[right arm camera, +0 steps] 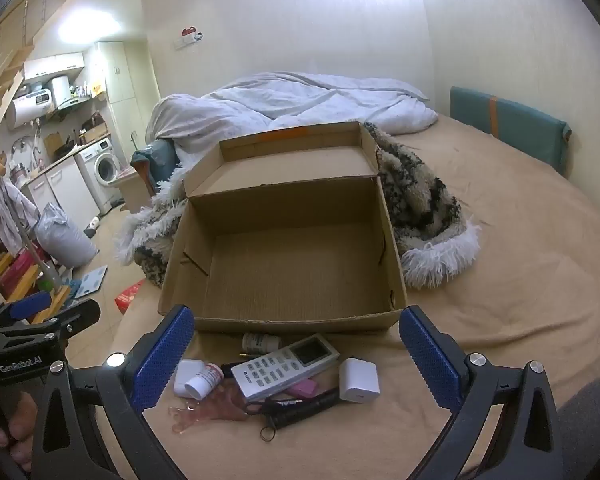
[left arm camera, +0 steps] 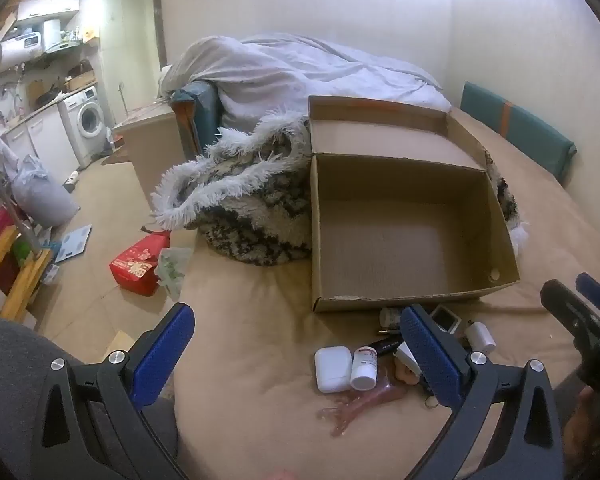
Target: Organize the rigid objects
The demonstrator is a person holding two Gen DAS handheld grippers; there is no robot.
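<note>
Cardboard box (right arm camera: 296,256): open and bare inside, lid flap tipped back, sits on tan bedsheet (right arm camera: 520,280); small items lie just in front of its near wall.
L gripper (left arm camera: 296,356): blue pads spread fully wide, nothing btwn them; hangs over sheet, angled down twd the items.
Earbud case (left arm camera: 332,368): white, leftmost of the pile, touching the pill bottle.
Pill bottle (right arm camera: 205,378): white w/ red label, lying on its side, cap twd camera.
Pink clear plastic piece (right arm camera: 204,410): flat on sheet under/near bottle.
2nd small bottle (right arm camera: 260,342): on its side, right against box front.
Remote (right arm camera: 286,364): white w/ grey screen, laid diagonally mid-pile, over a pink item (right arm camera: 304,388).
Black stick-shaped thing (right arm camera: 300,408): w/ cord loop, below remote; can't tell what it is.
White charger cube (right arm camera: 359,380): rightmost, just beside remote's end.
R gripper (right arm camera: 296,356): jaws also at full spread, holding nothing; pile sits btwn the pads in view, no contact.
Fluffy patterned blanket (right arm camera: 420,208): bunched behind & to R of box.
White duvet (right arm camera: 292,108): heaped at far end of bed.
</note>
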